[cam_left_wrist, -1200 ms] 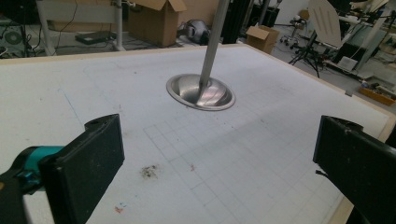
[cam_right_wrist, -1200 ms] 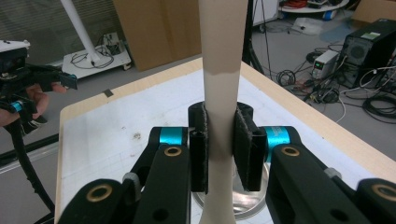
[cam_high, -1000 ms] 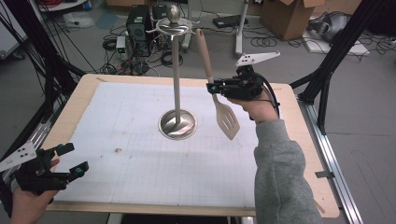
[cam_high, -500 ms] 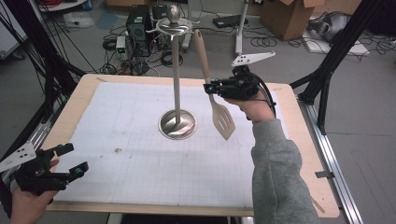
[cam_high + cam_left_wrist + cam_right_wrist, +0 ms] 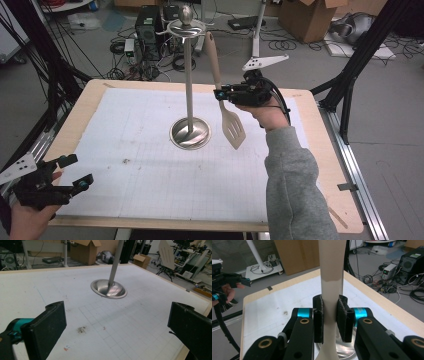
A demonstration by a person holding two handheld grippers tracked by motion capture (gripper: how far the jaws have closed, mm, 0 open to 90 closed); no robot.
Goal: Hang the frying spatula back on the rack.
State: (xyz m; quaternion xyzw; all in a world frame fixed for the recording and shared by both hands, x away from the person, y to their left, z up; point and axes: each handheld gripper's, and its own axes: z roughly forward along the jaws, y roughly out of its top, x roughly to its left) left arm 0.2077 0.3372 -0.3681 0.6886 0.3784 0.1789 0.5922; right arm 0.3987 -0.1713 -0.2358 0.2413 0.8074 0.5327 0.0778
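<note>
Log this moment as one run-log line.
right gripper: shut on spatula, upright beside stand | left gripper: open, idle

My right gripper (image 5: 220, 93) has carried the spatula (image 5: 226, 107) a little nearer the stand (image 5: 189, 85); the handle top now sits just beside the stand's hooked top ring, the blade hanging close by its base.

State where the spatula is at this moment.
In the high view the spatula hangs upright above the table's right half, clamped at its handle by the right gripper, just right of the metal stand.
</note>
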